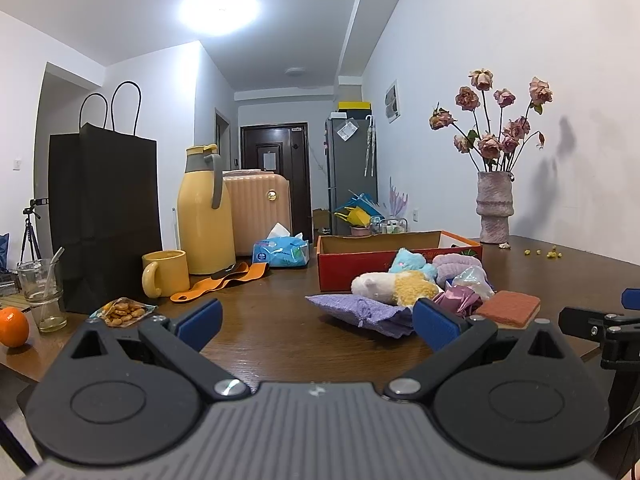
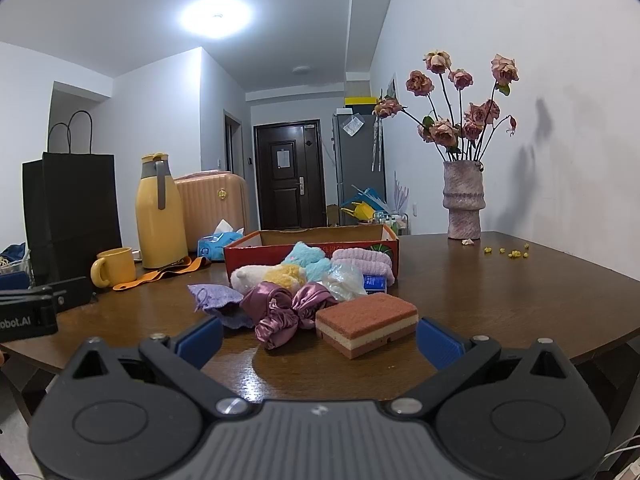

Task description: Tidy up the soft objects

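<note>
Nothing has yet been put away: the soft pile, from the scouring sponge [image 2: 366, 324] to the lilac pouch [image 2: 216, 298], is heaped on the table [image 2: 500, 300] just near of the red cardboard box [image 2: 280, 246]. Both the left gripper [image 1: 316, 322] and the right gripper [image 2: 318, 338] are held spread wide and empty.

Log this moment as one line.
phase: start | left tongs: open, empty | right tongs: open, facing layered brown sponge | red cardboard box: no contents visible

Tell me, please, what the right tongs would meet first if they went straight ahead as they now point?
Most likely the sponge: it lies on the table just ahead of the open right tongs, with the satin scrunchies beside it.
</note>
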A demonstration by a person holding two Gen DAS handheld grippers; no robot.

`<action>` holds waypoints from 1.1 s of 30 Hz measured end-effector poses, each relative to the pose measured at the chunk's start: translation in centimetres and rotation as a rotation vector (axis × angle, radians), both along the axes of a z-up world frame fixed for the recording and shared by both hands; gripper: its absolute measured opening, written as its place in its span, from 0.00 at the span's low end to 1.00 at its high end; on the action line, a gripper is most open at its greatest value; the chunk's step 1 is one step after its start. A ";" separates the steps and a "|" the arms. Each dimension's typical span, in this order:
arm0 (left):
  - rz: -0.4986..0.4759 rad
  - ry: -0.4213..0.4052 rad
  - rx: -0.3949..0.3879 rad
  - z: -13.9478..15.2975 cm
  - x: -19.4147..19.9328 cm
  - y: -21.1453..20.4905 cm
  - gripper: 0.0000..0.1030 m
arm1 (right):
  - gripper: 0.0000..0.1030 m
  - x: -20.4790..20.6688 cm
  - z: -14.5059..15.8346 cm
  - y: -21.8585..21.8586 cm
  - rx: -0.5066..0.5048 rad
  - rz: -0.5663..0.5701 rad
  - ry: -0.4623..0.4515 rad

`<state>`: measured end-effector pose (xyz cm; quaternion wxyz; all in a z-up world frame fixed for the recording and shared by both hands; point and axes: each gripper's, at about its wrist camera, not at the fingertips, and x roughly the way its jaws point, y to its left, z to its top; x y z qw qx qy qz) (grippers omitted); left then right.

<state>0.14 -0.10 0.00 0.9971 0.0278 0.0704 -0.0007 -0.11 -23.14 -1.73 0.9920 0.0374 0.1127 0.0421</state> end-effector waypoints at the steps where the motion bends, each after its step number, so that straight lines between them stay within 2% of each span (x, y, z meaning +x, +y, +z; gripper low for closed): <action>1: 0.001 -0.001 0.000 0.0 0.0 0.0 1.00 | 1.00 0.0 0.0 0.0 0.000 -0.001 -0.002; 33: 0.002 -0.005 0.003 0.1 -0.1 0.2 1.00 | 1.00 -0.1 0.1 0.0 0.006 -0.008 -0.014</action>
